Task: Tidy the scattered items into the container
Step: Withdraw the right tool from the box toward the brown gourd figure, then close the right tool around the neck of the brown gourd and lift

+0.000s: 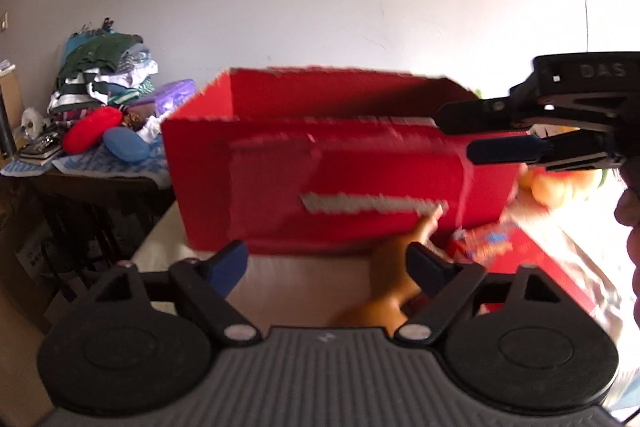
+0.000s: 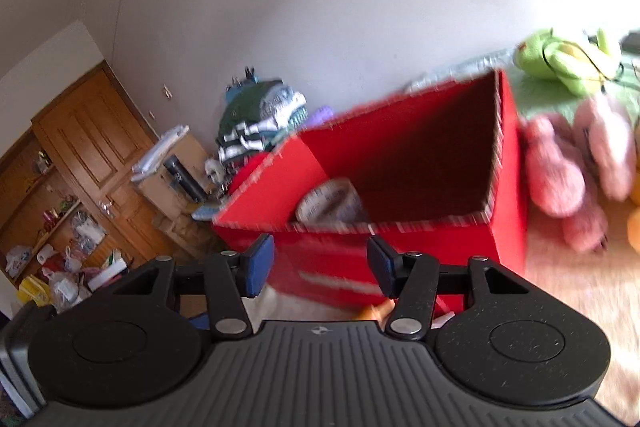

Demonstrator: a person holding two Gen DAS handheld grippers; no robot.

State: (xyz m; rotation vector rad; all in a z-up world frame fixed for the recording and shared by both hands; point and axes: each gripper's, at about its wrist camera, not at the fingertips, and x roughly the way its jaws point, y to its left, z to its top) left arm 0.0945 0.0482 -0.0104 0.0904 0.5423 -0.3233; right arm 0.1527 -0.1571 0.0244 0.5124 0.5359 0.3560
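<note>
A red cardboard box [image 1: 340,163] stands open on the bed; it also shows in the right wrist view [image 2: 400,163] with a pale printed item [image 2: 332,203] inside at its left. My left gripper [image 1: 326,267] is open and empty in front of the box, above an orange doll-like figure [image 1: 392,267]. A red snack packet [image 1: 480,239] lies to the right of the figure. My right gripper [image 2: 320,267] is open and empty, just before the box's near wall; it appears in the left wrist view [image 1: 492,139] at the box's right end.
Pink plush toys [image 2: 580,163] and a green plush [image 2: 568,59] lie right of the box. A side table with piled clothes [image 1: 104,83], a red cushion [image 1: 92,133] and a blue case [image 1: 126,145] stands at the left. A wooden cupboard [image 2: 80,163] is far left.
</note>
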